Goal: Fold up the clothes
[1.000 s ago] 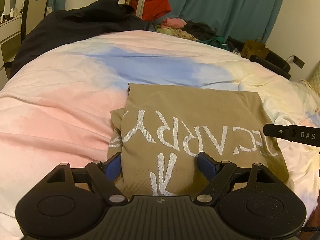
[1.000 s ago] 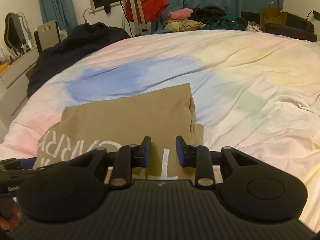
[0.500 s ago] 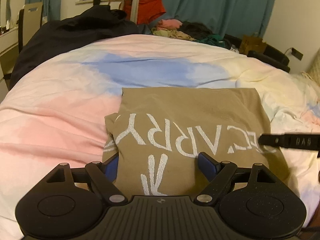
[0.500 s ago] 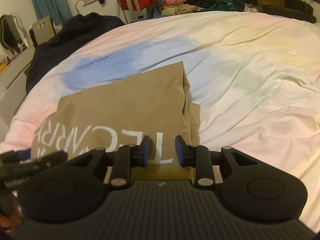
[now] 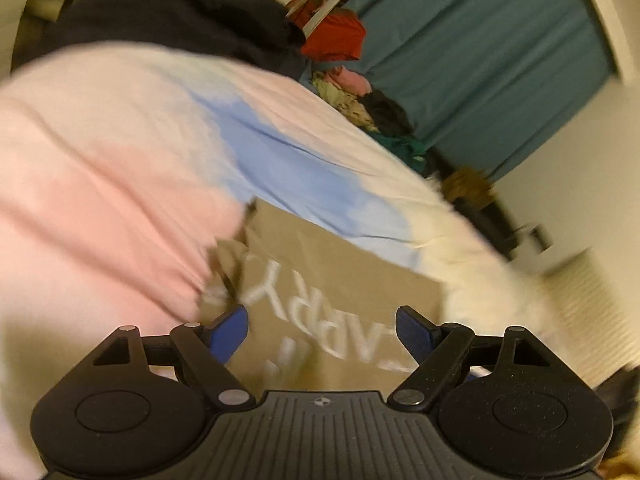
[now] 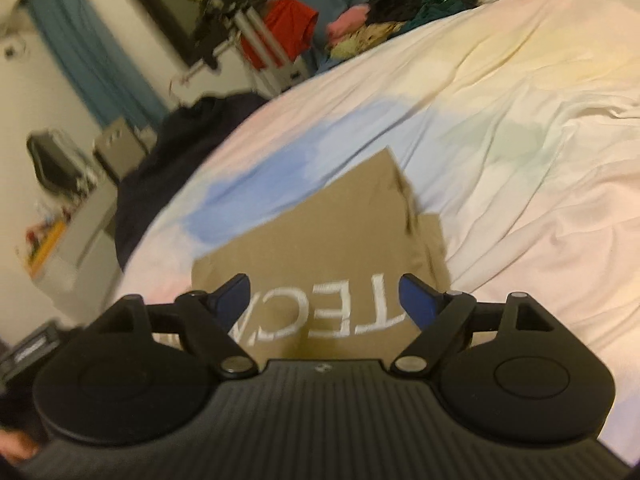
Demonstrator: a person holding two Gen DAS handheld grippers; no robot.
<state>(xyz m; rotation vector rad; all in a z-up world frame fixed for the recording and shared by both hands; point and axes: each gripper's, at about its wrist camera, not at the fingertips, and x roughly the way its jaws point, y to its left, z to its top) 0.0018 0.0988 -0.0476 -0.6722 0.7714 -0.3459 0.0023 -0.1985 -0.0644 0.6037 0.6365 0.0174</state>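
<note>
A tan shirt (image 5: 340, 280) with white lettering lies folded flat into a rectangle on the pastel bedspread (image 5: 100, 184). The right wrist view shows the same tan shirt (image 6: 332, 232), its right edge showing stacked layers. My left gripper (image 5: 322, 334) is open above the shirt's near left part, blue pads wide apart, nothing between them. My right gripper (image 6: 326, 300) is open too, hovering over the shirt's near right part above the letters. Both views are tilted and blurred by motion.
A dark garment (image 5: 168, 12) lies heaped at the bed's far left. A pile of mixed clothes (image 6: 384, 20) and a red garment (image 6: 288, 28) on a tripod sit beyond the bed by the teal curtain (image 5: 480, 60). A dresser (image 6: 76, 224) stands left.
My right gripper has opened from nearly shut to wide. Both grippers have rolled and pulled back, tilting the views. The shirt stays flat on the bed.
</note>
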